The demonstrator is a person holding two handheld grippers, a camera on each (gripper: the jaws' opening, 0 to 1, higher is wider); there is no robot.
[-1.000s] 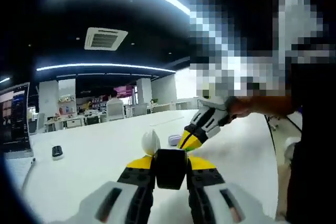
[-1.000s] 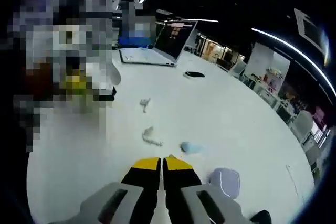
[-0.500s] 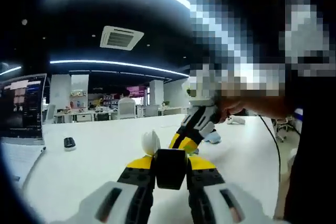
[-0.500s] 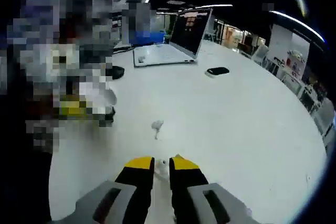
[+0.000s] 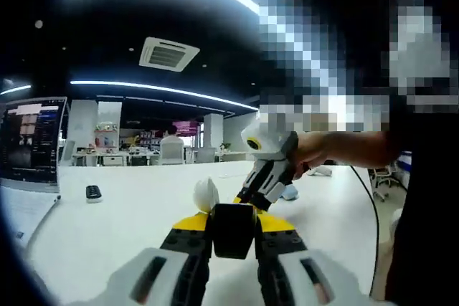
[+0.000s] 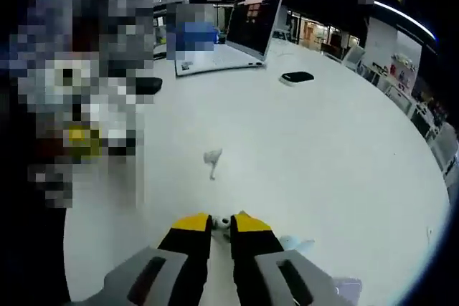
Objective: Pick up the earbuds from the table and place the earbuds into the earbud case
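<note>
Left gripper point(image 5: 231, 214): fingers clenched on black earbud case point(image 5: 232, 230).
Right gripper point(image 6: 219, 221): fingers pinching first earbud point(image 6: 224, 221).
Next: seat it; second earbud point(image 6: 212, 157) remains on table point(image 6: 323, 148).

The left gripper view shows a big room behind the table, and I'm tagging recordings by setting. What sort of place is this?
Probably an open-plan office: a ceiling air-conditioning vent, long strip lights, an open laptop on the white table, and desks with chairs behind.
</note>
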